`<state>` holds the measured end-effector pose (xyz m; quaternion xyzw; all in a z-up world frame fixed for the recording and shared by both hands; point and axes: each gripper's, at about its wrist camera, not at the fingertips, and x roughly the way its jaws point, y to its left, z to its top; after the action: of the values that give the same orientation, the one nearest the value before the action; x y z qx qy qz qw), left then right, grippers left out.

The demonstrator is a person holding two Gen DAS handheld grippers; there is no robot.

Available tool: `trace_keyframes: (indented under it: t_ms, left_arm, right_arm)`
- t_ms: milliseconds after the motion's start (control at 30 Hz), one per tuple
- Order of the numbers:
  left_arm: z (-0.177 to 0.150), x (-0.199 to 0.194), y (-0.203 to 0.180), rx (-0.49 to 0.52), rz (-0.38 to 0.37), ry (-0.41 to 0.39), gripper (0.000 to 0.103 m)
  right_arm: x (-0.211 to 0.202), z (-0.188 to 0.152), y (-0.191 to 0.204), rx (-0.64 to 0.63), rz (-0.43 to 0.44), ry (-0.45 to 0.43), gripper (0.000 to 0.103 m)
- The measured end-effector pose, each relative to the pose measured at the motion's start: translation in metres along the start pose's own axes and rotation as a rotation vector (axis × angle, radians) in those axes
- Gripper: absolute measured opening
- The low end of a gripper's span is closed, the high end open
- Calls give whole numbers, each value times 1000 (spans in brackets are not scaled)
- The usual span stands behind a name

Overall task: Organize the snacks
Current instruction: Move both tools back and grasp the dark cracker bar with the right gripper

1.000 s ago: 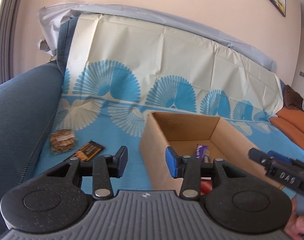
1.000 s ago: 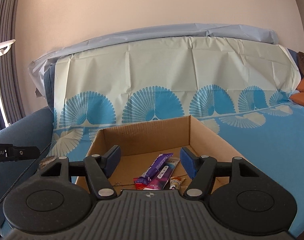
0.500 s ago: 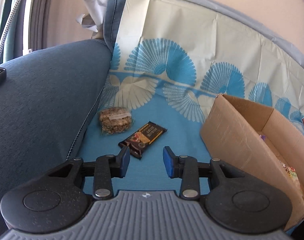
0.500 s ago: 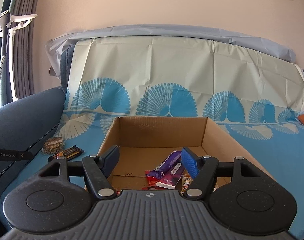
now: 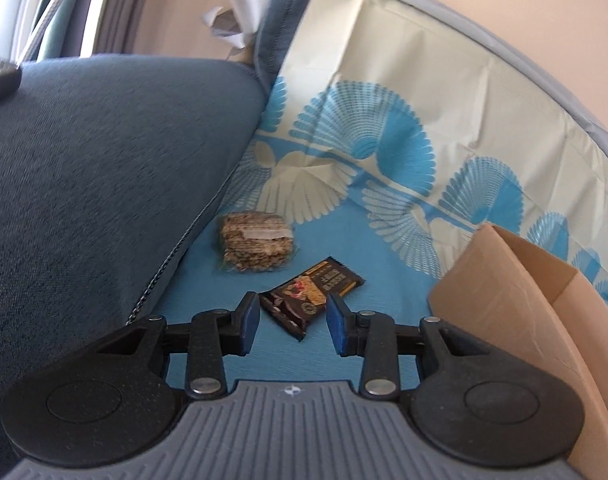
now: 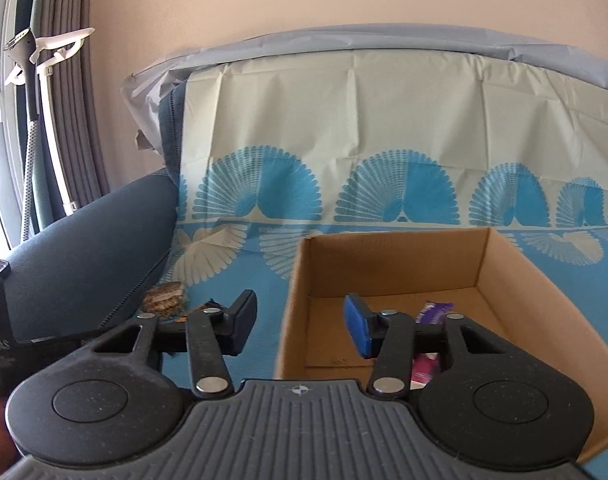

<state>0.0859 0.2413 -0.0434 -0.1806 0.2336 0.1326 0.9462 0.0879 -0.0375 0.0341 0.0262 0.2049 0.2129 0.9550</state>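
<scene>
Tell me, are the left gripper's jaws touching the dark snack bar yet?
Apart. In the left wrist view the left gripper is open, and blue cloth shows between each jaw and the dark snack bar, which lies flat ahead of them.

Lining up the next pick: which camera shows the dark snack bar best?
Left wrist: the dark snack bar lies unobstructed between the open left gripper fingers. Right wrist shows only a sliver behind its own finger.

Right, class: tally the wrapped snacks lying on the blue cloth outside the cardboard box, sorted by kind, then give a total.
Clear-wrapped square seed-and-grain cake: 1
Dark brown rectangular foil-wrapped bar: 1
Total: 2
</scene>
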Motion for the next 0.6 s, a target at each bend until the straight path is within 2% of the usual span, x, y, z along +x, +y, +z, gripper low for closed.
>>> trace_keyframes:
  t_ms: [167, 367, 433, 500, 600]
  left_arm:
    - [1, 6, 6, -28, 14, 6, 40]
    - [1, 11, 14, -58, 48, 6, 40]
    - [1, 13, 19, -71, 66, 13, 40]
    - [2, 15, 22, -83, 87, 19, 41]
    - [3, 16, 28, -111, 107, 23, 42]
  right_arm:
    - [56, 24, 35, 49, 103, 98, 40]
    - [130, 19, 81, 6, 122, 254, 44]
    - [150, 13, 91, -8, 108, 295, 47]
    - [169, 7, 98, -5, 99, 333, 57]
    - [198, 4, 107, -6, 81, 380, 64]
